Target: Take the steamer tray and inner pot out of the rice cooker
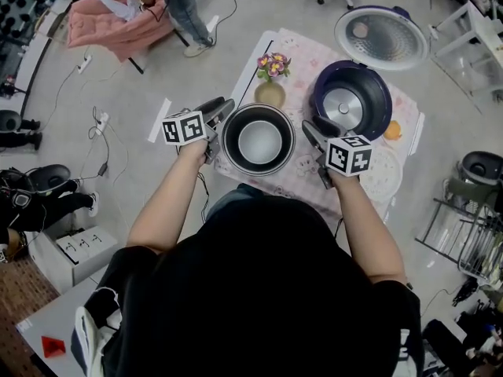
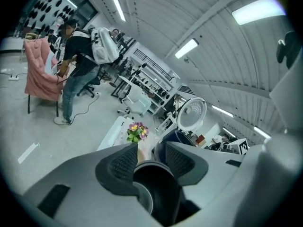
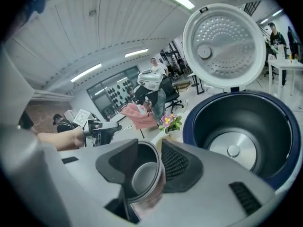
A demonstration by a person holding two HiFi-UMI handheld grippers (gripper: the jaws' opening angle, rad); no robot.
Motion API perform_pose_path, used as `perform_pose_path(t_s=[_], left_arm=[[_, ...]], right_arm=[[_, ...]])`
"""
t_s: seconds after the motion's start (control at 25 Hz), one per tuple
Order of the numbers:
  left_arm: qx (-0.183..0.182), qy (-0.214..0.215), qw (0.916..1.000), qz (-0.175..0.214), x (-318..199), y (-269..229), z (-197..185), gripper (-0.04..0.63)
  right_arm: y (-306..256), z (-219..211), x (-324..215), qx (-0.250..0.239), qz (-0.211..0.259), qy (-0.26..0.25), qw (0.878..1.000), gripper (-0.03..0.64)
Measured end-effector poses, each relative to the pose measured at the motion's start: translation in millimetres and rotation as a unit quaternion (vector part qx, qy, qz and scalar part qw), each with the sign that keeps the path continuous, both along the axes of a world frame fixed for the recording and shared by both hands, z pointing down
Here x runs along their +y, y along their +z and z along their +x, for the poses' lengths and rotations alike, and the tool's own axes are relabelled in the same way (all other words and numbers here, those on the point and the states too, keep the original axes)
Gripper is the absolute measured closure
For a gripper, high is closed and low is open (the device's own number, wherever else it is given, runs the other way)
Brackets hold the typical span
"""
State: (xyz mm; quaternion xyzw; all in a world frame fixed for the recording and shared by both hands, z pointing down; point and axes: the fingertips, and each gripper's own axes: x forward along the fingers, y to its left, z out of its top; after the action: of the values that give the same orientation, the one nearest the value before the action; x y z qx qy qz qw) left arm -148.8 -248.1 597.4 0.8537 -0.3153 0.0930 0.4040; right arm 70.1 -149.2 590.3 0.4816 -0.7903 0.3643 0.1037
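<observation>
The empty metal inner pot (image 1: 259, 138) stands upright on the flowered tablecloth (image 1: 292, 173), left of the open dark blue rice cooker (image 1: 350, 100). The cooker's cavity shows only its bare heating plate. My left gripper (image 1: 220, 109) hovers at the pot's left rim, jaws apart. My right gripper (image 1: 312, 140) hovers at the pot's right rim, between pot and cooker, also open. In the left gripper view my left gripper (image 2: 146, 160) frames the pot (image 2: 156, 188) below its pads. In the right gripper view the pot (image 3: 142, 176) shows between the spread pads of my right gripper (image 3: 151, 164). A pale round tray (image 1: 385, 177) lies at the front right.
The cooker's lid (image 1: 381, 38) stands raised behind it. A vase of flowers (image 1: 271, 73) stands just behind the pot. A small orange thing (image 1: 393, 129) lies right of the cooker. A person stands by a pink-draped chair (image 1: 118, 18) at the far left. Wire racks (image 1: 464, 234) stand on the right.
</observation>
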Motion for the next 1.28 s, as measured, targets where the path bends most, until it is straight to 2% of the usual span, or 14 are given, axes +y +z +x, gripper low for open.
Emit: perform_pose_path(t_s=[0.28,0.6,0.76,0.92,1.28], left_arm=[[0.001,0.063,0.9967,0.052,-10.8,-44.3,45.2,0.399],[-0.011,0.131,0.9852,0.111,0.9,-85.0,99.7,0.393],[-0.010,0.164,0.9773,0.134,5.8,-98.2,130.3,0.390],[-0.016,0.203,0.9659,0.160,19.6,-111.0,158.9,0.387],[-0.028,0.262,0.9444,0.197,49.3,-124.7,195.8,0.385]], right_arm=[[-36.9,31.3,1.9,0.024,0.031,0.038,0.999,0.451],[-61.4,73.3,18.4,0.046,0.051,0.088,0.994,0.451],[-70.5,92.2,26.5,0.054,0.061,0.113,0.990,0.451],[-81.7,108.5,40.0,0.067,0.070,0.137,0.986,0.453],[-92.5,135.7,73.8,0.078,0.077,0.184,0.977,0.454]])
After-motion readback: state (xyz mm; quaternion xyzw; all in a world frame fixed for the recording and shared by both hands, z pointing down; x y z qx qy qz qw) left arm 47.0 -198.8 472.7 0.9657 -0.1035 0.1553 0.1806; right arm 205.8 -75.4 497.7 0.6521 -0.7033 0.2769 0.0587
